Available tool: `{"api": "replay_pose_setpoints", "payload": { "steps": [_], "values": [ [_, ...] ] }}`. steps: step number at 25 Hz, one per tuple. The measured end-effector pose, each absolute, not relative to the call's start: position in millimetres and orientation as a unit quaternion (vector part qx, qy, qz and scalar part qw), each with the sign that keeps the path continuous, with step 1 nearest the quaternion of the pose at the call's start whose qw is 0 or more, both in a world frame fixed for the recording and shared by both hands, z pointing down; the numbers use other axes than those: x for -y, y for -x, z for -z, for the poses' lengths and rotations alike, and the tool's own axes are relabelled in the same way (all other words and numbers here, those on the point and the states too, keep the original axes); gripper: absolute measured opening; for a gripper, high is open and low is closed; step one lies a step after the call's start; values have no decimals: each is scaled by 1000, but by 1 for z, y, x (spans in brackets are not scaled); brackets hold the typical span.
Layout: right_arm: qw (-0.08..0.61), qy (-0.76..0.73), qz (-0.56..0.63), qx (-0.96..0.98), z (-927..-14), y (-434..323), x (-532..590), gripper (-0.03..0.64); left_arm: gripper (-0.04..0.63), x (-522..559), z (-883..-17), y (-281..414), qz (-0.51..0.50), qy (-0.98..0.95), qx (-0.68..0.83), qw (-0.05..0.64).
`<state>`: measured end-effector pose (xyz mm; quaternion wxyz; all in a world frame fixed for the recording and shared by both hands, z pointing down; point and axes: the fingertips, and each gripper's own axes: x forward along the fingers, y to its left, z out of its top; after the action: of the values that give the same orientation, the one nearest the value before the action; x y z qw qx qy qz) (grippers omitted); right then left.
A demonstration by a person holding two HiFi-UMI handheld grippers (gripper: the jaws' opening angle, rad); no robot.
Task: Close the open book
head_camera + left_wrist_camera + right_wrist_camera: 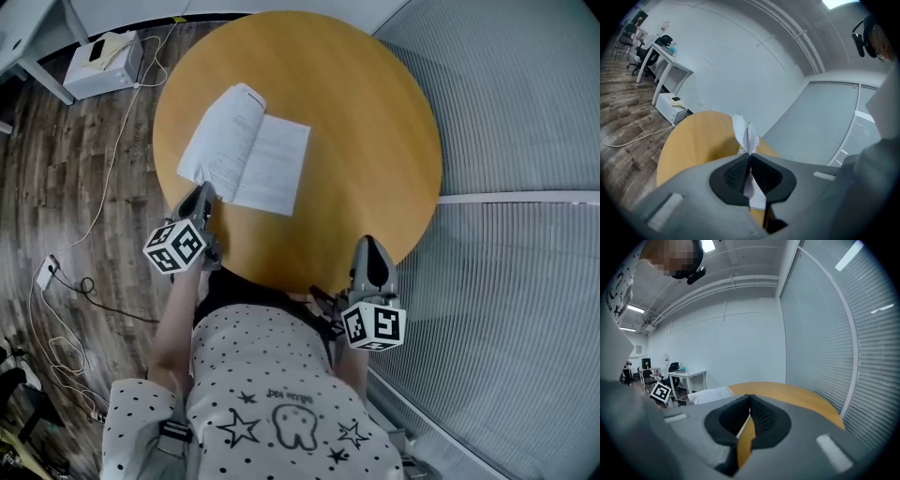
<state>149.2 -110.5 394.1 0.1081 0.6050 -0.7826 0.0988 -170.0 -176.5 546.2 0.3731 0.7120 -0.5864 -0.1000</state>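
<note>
pages [746, 133] of the open book [277, 164] are pinched in your left gripper [749, 157]; arc them gently over the spine [247, 156]. your right gripper's [749, 398] jaws meet, empty.

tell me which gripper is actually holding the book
The left gripper: its jaws are shut on pages of the book. The right gripper is shut on nothing, by the table edge.

Book [246, 150] print too small to read, shirt [281, 394] lettering illegible
</note>
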Motion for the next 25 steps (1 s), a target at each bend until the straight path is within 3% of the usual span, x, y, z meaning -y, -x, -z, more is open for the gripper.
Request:
{"api": "replay_pose_setpoints", "payload": {
  "steps": [25],
  "values": [
    [83,-641,-114,755,-402,-203,103,3,18,190,-537,107,-6,-772,558,305]
  ]
}}
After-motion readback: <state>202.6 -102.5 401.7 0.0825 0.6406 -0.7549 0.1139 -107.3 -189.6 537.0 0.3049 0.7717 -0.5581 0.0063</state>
